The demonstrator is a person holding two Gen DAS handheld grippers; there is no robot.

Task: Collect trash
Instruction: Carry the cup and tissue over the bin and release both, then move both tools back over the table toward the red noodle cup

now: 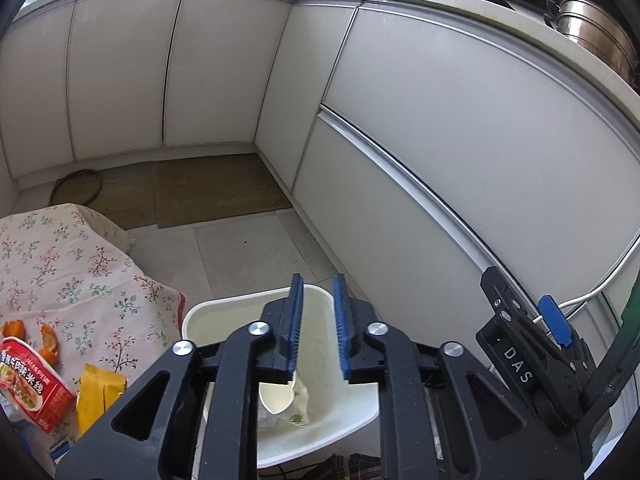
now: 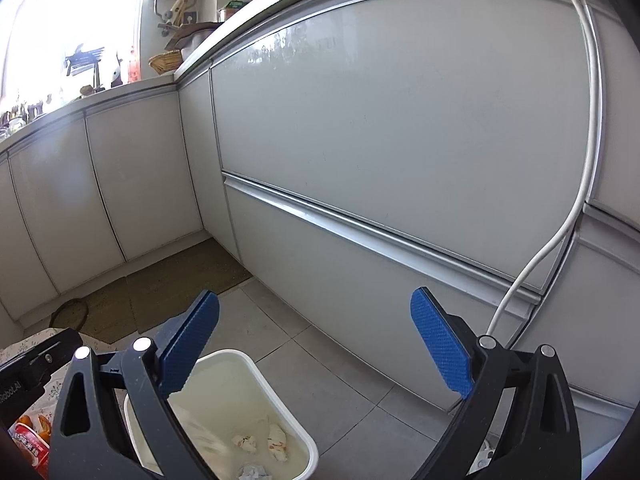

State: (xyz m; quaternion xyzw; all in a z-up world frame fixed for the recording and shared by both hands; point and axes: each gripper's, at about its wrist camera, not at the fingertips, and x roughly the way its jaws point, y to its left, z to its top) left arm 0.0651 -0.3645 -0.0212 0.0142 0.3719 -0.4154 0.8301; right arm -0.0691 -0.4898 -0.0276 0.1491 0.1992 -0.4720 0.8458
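My left gripper (image 1: pixel 318 328) hangs over the white trash bin (image 1: pixel 200 312), its blue pads a narrow gap apart. A white paper cup (image 1: pixel 280 398) is just under the left pad, inside the bin; I cannot tell whether it is held or loose. My right gripper (image 2: pixel 316 344) is wide open and empty above the same bin (image 2: pixel 264 376), which holds several crumpled scraps (image 2: pixel 276 442). On the floral-cloth table (image 1: pixel 60 264) at left lie a red food packet (image 1: pixel 28 384), a yellow wrapper (image 1: pixel 96 396) and orange peels (image 1: pixel 48 344).
White kitchen cabinets (image 1: pixel 440 140) run along the back and right. A brown mat (image 1: pixel 216 188) lies on the grey tile floor. A white cable (image 2: pixel 576 200) hangs down the cabinet front. The right gripper shows at the right in the left wrist view (image 1: pixel 552 320).
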